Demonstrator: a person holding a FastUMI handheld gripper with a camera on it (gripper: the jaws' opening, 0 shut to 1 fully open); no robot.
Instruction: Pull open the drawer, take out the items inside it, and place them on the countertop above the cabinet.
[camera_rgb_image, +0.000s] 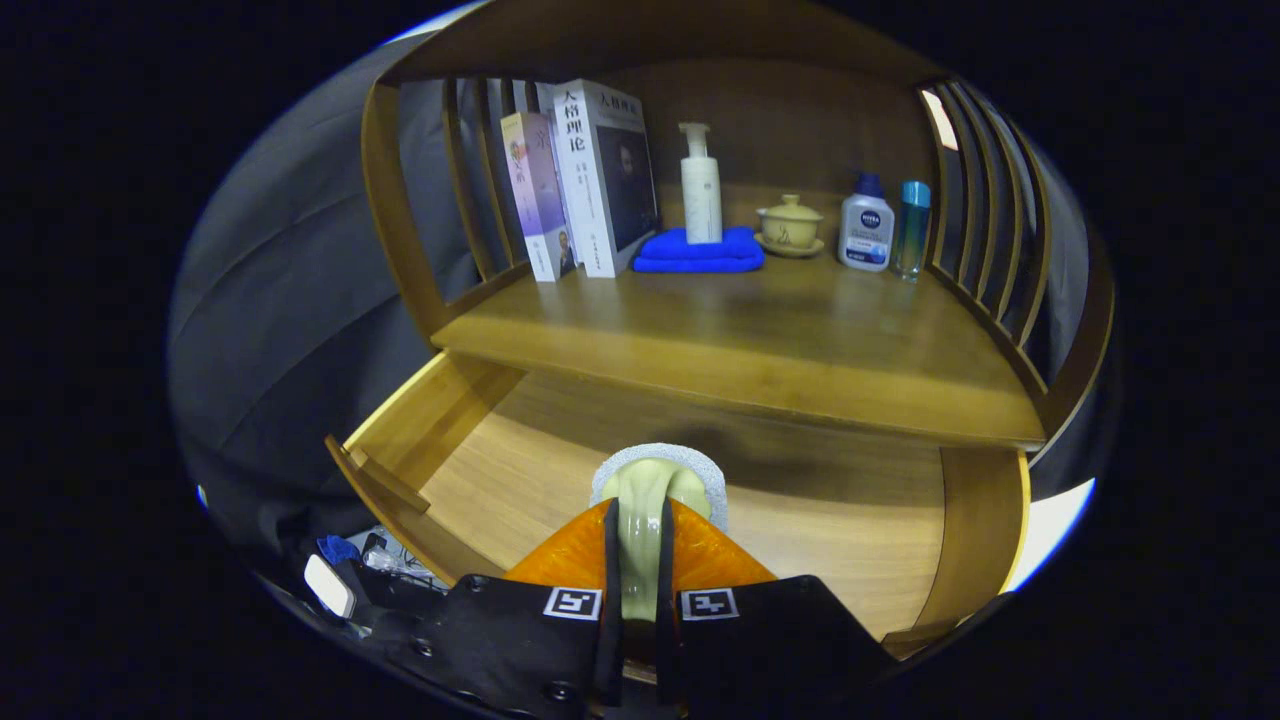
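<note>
The gripper (640, 540) is sitting nearest, its two fingers drawn narrow and pressing on a pale, yellowish-green item (650, 500) from either side. The item is showing between the fingers and bulging just ahead of them, with a whitish, rough-looking rim around its far end; what it is exactly is hard to tell. Judging by how it is bulging past the grip, it is probably soft and light, so a hold across its middle seems safest, firm enough not to slip.

Beneath and beyond it, the drawer (830, 540) is standing pulled open, its wooden floor showing bare around the fingers. Farther off, the countertop (760, 340) is lying above the drawer, broad bare wood at its near edge. At its far side, books (580, 180), a pump bottle (700, 185) on a blue cloth (700, 250), a lidded cup (790, 225) and two small bottles (885, 228) are standing in a row.
</note>
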